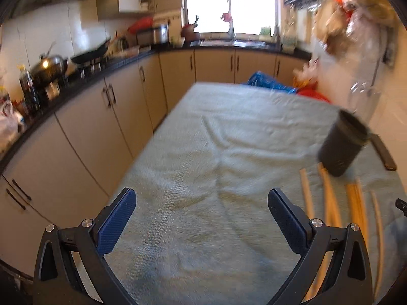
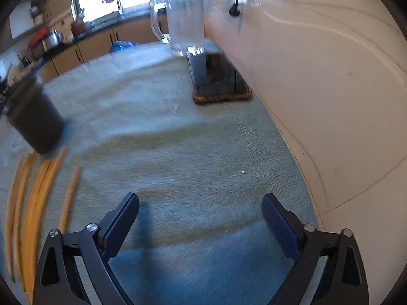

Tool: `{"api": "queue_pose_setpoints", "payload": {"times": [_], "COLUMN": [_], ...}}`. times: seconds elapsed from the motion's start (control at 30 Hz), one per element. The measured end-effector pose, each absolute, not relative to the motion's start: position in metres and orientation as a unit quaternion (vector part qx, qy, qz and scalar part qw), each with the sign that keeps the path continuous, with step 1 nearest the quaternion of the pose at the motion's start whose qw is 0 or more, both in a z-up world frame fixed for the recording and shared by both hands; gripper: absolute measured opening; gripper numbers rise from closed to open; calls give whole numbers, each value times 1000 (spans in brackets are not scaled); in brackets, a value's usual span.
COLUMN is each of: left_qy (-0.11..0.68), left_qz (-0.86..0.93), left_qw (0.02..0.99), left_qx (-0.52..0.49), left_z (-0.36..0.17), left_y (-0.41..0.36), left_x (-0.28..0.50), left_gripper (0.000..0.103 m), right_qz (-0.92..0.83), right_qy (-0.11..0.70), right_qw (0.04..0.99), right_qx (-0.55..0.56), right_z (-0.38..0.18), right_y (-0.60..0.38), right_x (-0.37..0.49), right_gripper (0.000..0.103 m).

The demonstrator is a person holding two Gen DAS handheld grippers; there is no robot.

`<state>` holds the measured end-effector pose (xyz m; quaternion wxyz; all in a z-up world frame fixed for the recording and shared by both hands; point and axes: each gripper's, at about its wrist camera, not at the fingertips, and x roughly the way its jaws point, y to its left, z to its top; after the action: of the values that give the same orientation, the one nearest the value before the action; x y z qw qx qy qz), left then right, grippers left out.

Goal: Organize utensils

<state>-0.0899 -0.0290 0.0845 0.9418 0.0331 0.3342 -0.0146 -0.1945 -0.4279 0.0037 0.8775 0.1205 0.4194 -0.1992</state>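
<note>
Several wooden chopsticks [image 1: 330, 200] lie side by side on the pale green cloth [image 1: 216, 139], to the right of my left gripper [image 1: 202, 199]. A black utensil holder [image 1: 342, 143] stands upright just beyond their far ends. My left gripper is open over bare cloth with nothing between its blue pads. In the right wrist view the same chopsticks [image 2: 42, 198] lie at the left edge, with the black holder [image 2: 35, 119] behind them. My right gripper [image 2: 201, 204] is open above the cloth [image 2: 178, 147], to the right of the chopsticks, with nothing in it.
A dark phone [image 2: 218, 78] lies by the white wall, with a clear glass mug [image 2: 184, 20] behind it. Kitchen cabinets [image 1: 101, 117] run along the left of the table; pots sit on the stove [image 1: 51, 68]. Blue and red bags [image 1: 274, 82] lie past the far edge.
</note>
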Motion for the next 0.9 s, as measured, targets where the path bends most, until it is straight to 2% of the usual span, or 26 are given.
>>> {"api": "queue_pose_setpoints", "payload": {"times": [0.23,0.5,0.9], "left_qy": [294,262,254], "left_qz": [-40,-41,-48], "left_qw": [954,962,964], "left_qx": [52,64,60], "left_z": [121,136,146], "left_y": [-56,-64,-67], "left_x": [-135,-173,-201], "left_gripper": [103,103,103], "right_qz": [-189,-204,-190], "right_qy": [320,225,209], "right_qw": [924,951,957], "right_qx": [91,59,67], "right_z": [63,104,113], "right_y": [-372,-318,-296], "right_x": [-241,-281,-309], "right_gripper": [98,99,99]}}
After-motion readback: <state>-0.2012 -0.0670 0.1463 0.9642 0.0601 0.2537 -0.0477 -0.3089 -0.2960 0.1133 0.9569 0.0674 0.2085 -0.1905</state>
